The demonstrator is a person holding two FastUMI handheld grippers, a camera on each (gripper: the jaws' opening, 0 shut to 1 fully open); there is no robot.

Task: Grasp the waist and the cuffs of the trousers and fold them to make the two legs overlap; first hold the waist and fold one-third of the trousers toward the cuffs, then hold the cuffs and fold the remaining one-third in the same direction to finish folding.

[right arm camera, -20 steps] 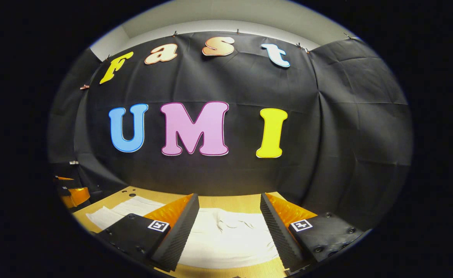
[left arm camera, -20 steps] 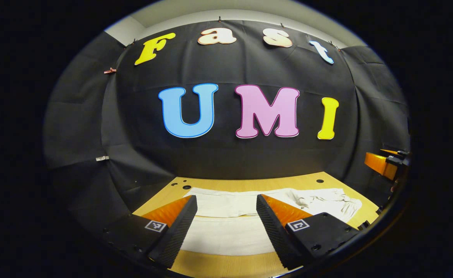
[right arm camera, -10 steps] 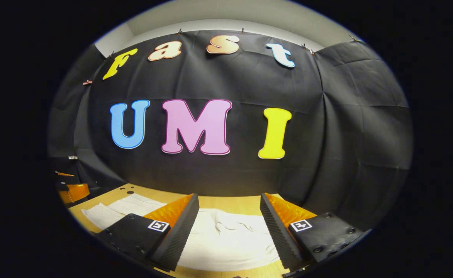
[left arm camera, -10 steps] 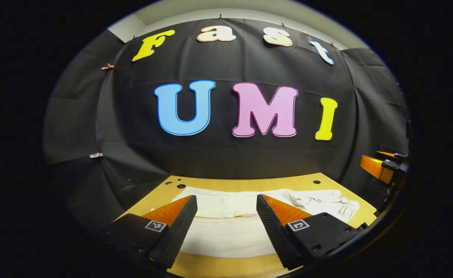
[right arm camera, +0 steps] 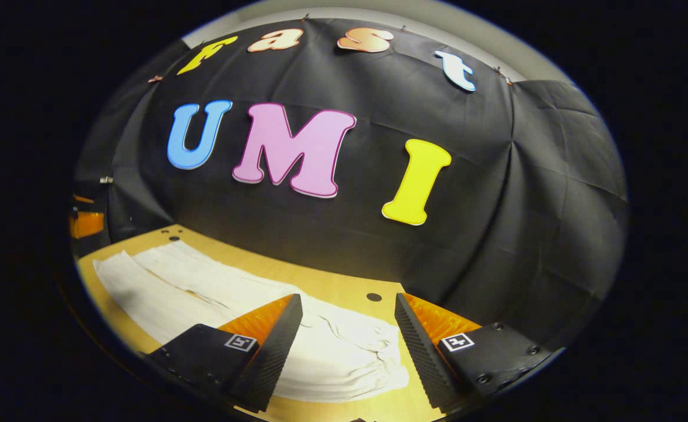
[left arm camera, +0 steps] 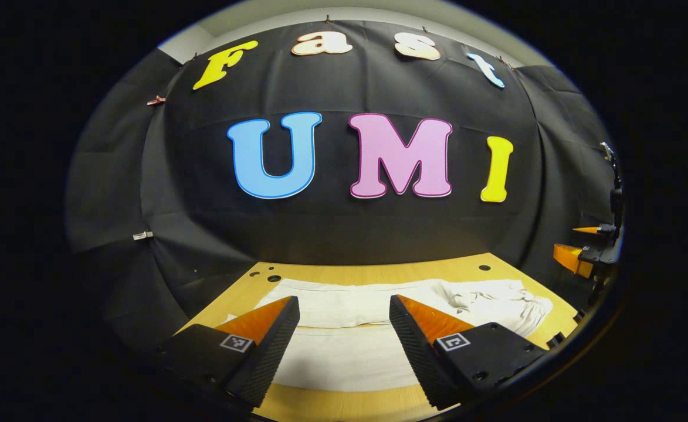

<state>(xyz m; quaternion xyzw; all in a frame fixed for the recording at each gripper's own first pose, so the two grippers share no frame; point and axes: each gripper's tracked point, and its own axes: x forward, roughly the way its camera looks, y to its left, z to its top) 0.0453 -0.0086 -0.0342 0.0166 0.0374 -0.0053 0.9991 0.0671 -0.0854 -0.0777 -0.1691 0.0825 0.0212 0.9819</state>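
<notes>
Above white trousers (left arm camera: 344, 328), left gripper (left arm camera: 344, 346) level, jaws apart

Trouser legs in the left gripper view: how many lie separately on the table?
2. The far leg lies along the table toward the wall; the near leg lies between the left tool fingers. Their cuff ends are partly hidden.

Black cloth wall (left arm camera: 344, 234) behind a light wooden table (left arm camera: 379, 272), pale ceiling (right arm camera: 467, 29) above.
</notes>
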